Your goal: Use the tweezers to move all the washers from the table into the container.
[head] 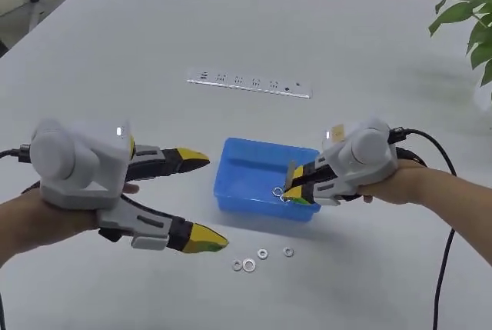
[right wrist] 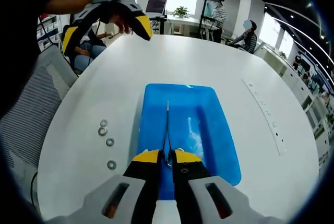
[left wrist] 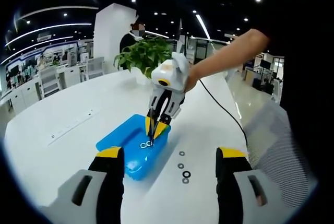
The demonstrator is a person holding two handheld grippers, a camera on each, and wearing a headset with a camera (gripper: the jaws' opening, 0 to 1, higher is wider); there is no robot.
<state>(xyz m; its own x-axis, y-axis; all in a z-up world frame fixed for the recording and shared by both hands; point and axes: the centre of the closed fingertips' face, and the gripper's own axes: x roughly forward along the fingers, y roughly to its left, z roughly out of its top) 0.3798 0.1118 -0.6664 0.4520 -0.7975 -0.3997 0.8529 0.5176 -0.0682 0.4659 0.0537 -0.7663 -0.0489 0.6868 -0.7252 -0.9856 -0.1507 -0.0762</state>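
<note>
My right gripper [head: 296,185] is shut on slim metal tweezers [right wrist: 167,130], which point down into the blue container [head: 238,172]. A small washer [head: 278,192] sits at the tweezers' tip over the container's front part; I cannot tell if it is pinched or lying there. Several washers [head: 249,265] lie on the white table just in front of the container, also seen as washers [right wrist: 106,135] left of the tray. My left gripper [head: 204,199] hovers open to the left of the container, its yellow-tipped jaws wide apart with nothing between them.
A white power strip [head: 250,84] lies flat on the table beyond the container. Green plant leaves [head: 469,22] reach in at the far right edge. A black cable [head: 444,215] trails from the right gripper. People sit at desks in the background.
</note>
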